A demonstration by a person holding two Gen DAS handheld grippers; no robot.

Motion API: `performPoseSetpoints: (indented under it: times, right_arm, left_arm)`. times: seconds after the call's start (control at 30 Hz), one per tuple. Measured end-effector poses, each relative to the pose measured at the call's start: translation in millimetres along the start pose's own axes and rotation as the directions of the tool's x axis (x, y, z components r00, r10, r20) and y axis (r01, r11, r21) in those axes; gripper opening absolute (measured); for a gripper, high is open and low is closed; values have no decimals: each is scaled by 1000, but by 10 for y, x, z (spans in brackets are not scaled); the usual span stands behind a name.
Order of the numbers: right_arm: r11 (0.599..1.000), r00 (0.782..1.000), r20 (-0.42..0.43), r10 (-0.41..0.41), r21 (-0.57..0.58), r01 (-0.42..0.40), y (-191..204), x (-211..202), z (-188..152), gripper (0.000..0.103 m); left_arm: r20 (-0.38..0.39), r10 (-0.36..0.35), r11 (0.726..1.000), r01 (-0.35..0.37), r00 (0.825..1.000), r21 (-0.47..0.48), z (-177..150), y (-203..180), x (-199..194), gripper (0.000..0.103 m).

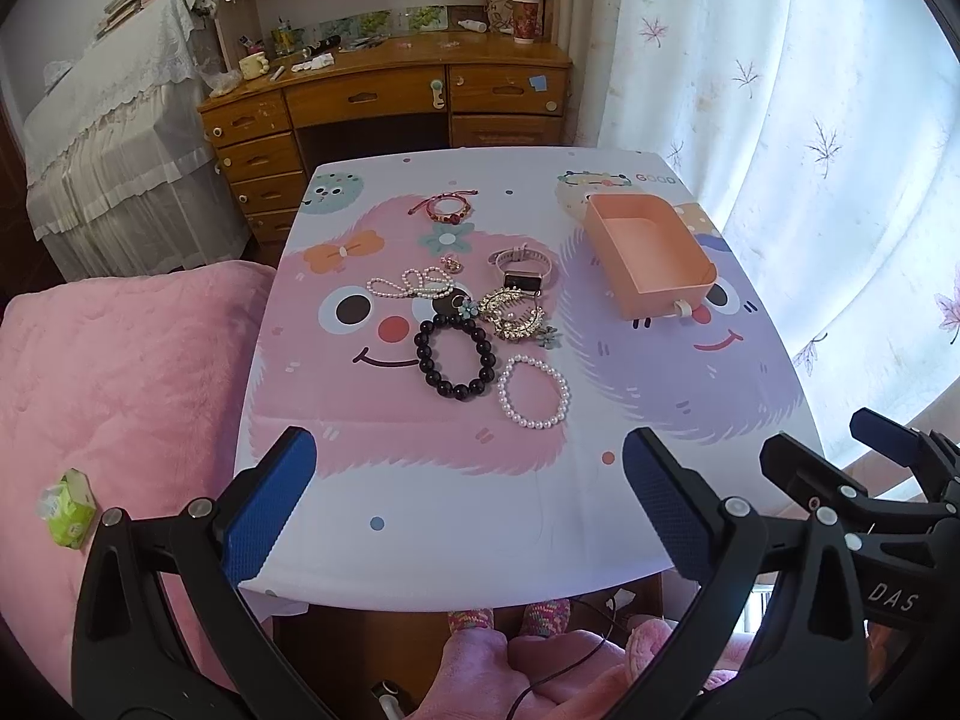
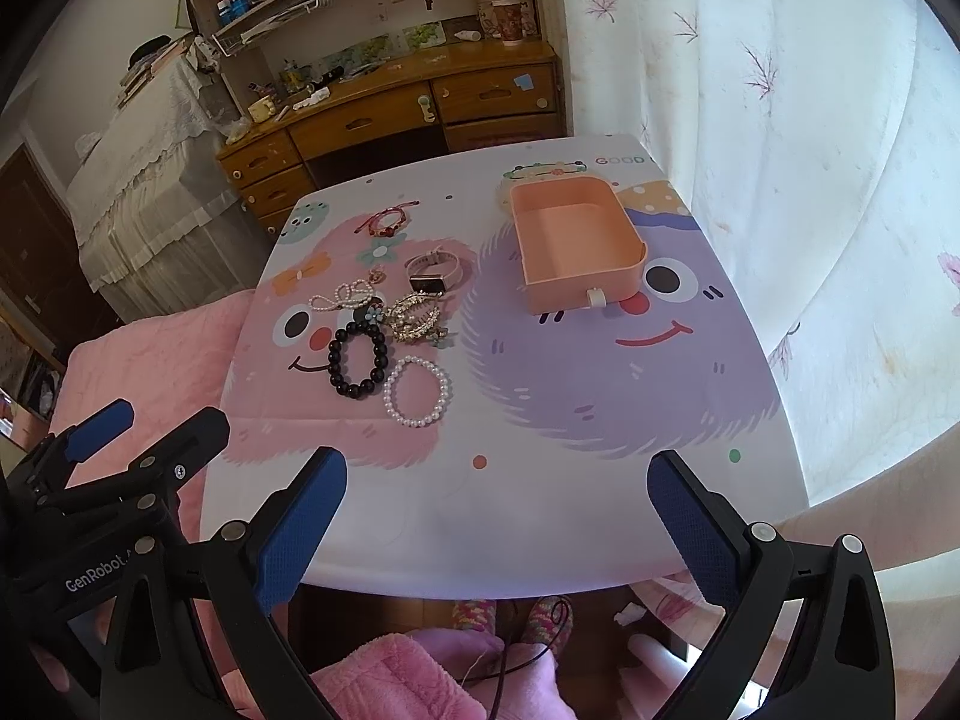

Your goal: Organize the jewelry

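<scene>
Hand-held gripper (image 1: 468, 504) jaws spread, before black bead bracelet (image 1: 455, 356), glossy round beads.

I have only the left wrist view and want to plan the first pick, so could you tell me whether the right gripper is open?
Observer: Yes, the right gripper is open, with nothing between its fingers.
Operator: Thank you. Where does it hang?
Observer: Over the near edge of the table, with the pearl bracelet ahead of it and slightly to the left.
</scene>
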State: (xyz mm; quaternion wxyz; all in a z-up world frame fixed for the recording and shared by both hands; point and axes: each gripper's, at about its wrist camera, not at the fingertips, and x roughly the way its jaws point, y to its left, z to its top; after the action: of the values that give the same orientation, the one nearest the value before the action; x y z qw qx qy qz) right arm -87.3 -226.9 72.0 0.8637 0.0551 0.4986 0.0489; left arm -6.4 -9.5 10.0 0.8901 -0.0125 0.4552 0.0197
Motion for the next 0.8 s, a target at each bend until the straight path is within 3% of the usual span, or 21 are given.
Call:
performPoseSetpoints:
  times: [0.8]
  right_arm:
    - [999, 999, 29, -17, -29, 18, 4, -15, 108, 102]
  left_arm:
    - [-4, -3, 1000, 3, 1000, 2, 39, -64, 21, 102]
